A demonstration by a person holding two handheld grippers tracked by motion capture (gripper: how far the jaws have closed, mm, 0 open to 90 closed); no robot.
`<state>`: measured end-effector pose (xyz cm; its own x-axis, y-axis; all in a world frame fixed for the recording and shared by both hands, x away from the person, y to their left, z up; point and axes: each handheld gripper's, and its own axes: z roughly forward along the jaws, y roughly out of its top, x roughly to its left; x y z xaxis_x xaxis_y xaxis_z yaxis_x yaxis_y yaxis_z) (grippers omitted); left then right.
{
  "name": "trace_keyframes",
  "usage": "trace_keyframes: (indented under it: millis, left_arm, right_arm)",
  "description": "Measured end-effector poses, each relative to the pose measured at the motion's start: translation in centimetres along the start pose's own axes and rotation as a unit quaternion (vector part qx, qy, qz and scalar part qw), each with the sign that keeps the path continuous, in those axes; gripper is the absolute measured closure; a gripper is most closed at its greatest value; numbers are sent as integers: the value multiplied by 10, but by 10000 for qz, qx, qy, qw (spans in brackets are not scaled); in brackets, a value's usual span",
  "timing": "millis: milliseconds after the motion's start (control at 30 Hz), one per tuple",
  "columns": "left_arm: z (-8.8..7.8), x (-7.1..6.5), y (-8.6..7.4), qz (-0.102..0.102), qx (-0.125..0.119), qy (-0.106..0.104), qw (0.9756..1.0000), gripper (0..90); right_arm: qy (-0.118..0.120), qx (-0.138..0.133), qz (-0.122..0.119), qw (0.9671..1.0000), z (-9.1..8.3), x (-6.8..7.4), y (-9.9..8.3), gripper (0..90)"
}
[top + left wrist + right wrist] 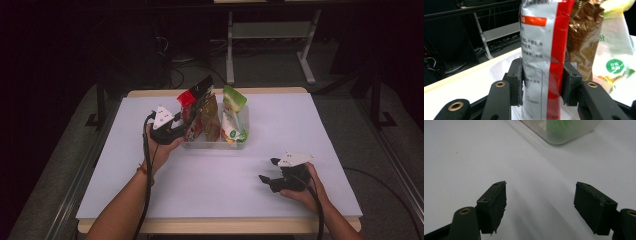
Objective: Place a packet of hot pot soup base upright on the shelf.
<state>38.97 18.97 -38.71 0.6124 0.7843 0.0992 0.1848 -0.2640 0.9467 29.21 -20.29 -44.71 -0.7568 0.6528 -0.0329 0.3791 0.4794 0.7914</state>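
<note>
A clear plastic bin (239,145) stands at the middle of the white table (150,200) and holds several snack bags upright. My left gripper (181,126) is at the bin's left end, shut on a red and silver snack bag (192,107), which stands upright between the pads (517,82). In the left gripper view the red and silver bag (541,57) has a brown bag (584,37) and a green and white bag (616,50) behind it. My right gripper (267,171) rests low at the front right, open with nothing between its fingertips (494,205).
The brown bag (211,117) and the green and white bag (234,117) fill the bin's middle and right. A corner of the bin (564,132) lies ahead of the right gripper. Beyond the table's far edge stand desk legs (230,45) and cables on the floor.
</note>
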Motion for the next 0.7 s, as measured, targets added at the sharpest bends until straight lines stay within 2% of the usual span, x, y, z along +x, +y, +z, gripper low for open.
trace_keyframes:
  millis: [67, 367, 567, 700]
  left_arm:
    - [-3, 0, 0, 112, 22, -1, 9999, 563]
    - [-15, 0, -1, 392, 144, -103, 9991, 489]
    - [-26, -2, -2, 669, 298, -218, 9971, 429]
    - [-33, -3, -3, 722, 311, -294, 9965, 408]
  right_arm:
    - [-18, -19, -9, 10000, -1, 0, 0, 254]
    - [-199, -41, -185, 9996, -5, 4, 5, 253]
    - [-385, -52, -330, 9987, -9, 7, 8, 254]
    - [-457, -34, -414, 9981, -11, 9, 10, 253]
